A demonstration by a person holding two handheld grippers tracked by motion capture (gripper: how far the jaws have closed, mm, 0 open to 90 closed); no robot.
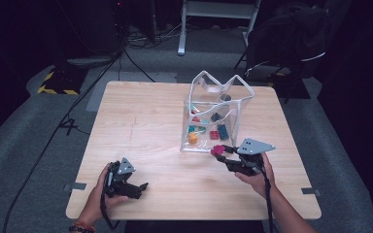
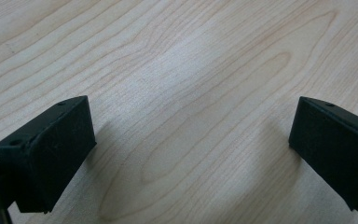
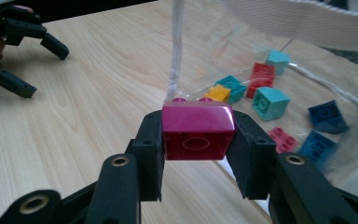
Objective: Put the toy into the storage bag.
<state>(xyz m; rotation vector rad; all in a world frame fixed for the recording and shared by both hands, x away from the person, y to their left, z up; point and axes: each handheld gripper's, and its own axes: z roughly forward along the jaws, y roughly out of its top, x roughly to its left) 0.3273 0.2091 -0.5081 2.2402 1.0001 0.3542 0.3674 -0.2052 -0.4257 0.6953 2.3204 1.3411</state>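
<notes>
Magenta brick (image 3: 198,132) clamped in right gripper (image 3: 198,140).

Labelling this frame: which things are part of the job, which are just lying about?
In the job:
magenta brick, clamped in the right gripper
clear bag
loose bricks in the bag

Lying about:
left gripper, open and idle on the table
black backpack
floor cables

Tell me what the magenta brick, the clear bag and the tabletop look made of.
Magenta brick: likely moulded plastic, glossy; it shows a sheen, crisp edges and round studs. Clear bag: seemingly soft transparent plastic film with a white rim band; the bricks inside show through and the walls crease. Tabletop: pale wood or wood-look laminate, matte; grain lines run across it, which of the two I cannot tell.
</notes>
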